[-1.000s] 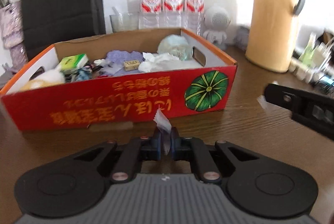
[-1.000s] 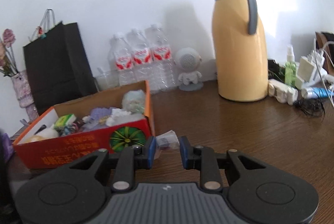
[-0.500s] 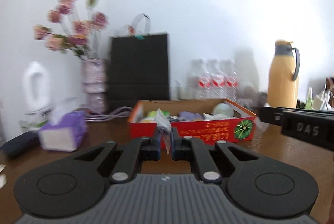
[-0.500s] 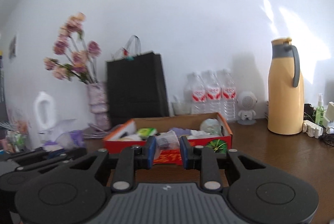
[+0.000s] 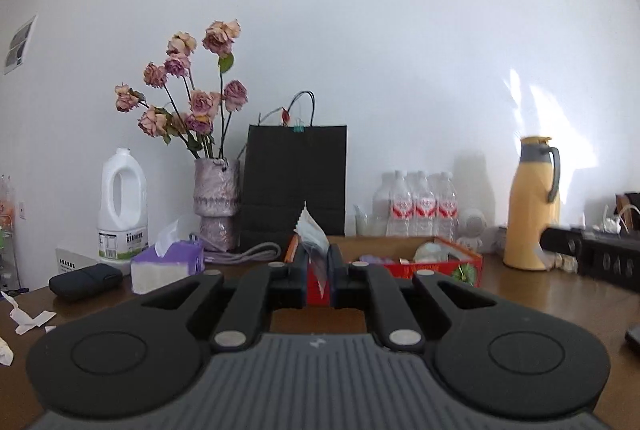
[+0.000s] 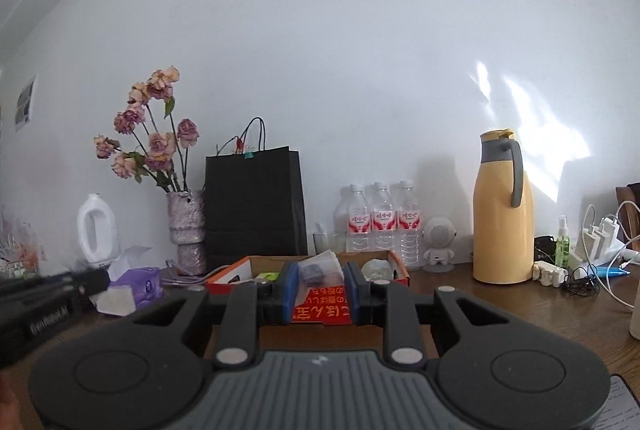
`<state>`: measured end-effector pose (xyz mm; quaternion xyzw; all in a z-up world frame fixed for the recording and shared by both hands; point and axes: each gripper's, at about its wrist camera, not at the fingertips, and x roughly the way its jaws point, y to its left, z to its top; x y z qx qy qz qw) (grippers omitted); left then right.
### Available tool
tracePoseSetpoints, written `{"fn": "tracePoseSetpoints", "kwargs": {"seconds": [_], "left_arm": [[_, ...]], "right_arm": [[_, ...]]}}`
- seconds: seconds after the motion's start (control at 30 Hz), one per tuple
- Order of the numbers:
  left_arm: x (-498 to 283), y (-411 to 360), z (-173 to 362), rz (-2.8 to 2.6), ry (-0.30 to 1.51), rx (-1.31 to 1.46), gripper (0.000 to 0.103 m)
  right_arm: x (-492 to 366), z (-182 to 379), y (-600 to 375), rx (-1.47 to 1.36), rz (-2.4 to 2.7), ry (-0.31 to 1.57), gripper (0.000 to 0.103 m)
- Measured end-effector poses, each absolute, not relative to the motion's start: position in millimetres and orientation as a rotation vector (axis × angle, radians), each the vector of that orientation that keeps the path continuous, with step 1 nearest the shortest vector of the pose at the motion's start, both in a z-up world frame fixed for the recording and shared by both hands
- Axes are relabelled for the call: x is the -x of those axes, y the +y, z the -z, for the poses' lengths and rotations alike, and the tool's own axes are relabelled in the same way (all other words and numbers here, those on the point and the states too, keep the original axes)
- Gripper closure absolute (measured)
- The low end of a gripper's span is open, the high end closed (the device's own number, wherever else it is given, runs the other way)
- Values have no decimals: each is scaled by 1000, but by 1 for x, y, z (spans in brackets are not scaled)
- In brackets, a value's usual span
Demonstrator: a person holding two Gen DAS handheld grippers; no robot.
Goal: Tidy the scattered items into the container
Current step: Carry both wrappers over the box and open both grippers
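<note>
A: While both grippers hang short of the red box (image 6: pixel 320 308), what's held?

B: Left gripper (image 5: pixel 319 276) pinches a thin sachet (image 5: pixel 310 230); right gripper (image 6: pixel 320 284), half-closed, clasps a clear packet (image 6: pixel 320 268). Carrying step; next, advance over the box and release.

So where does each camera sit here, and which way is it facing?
Left wrist: on the left gripper, level, facing the back wall; jaws pinch a thin sachet.
Right wrist: on the right gripper, same heading; jaws hold a clear packet.
Both show the red box, black bag and yellow jug.
</note>
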<state>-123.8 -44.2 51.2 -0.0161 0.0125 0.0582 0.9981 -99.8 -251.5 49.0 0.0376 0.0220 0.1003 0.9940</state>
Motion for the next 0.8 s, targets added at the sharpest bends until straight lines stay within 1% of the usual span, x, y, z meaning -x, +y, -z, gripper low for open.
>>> {"fn": "tracePoseSetpoints", "kwargs": {"seconds": [0.1, 0.17, 0.27, 0.33, 0.43, 0.5, 0.57, 0.63, 0.7, 0.73, 0.8], "left_arm": [[100, -46, -55, -115, 52, 37, 93], [69, -43, -72, -80, 17, 59, 93], [10, -41, -119, -64, -102, 60, 93], [-22, -41, -147, -67, -136, 55, 93], [-49, -38, -166, -38, -125, 96, 93], [-75, -38, -171, -9, -41, 98, 93], [-123, -40, -176, 83, 175, 75, 93], [-192, -43, -175, 238, 488, 85, 92], [-258, -45, -163, 303, 776, 132, 92], [-283, -47, -155, 275, 855, 127, 93], [-317, -53, -141, 218, 930, 80, 93]], "right_arm": [[84, -51, -255, -79, -191, 52, 79], [62, -61, -257, -81, -205, 38, 79], [13, -99, -256, -81, -226, -28, 79], [-20, -135, -260, -98, -232, -102, 79], [-50, -177, -265, -90, -212, -172, 79], [-67, -189, -269, -64, -218, -154, 79], [-103, -198, -265, 19, -202, -3, 79], [-157, -205, -255, 90, -228, 251, 79], [-216, -204, -245, 34, -362, 523, 79], [-245, -200, -240, -11, -414, 661, 79], [-296, -184, -233, -70, -440, 872, 80]]}}
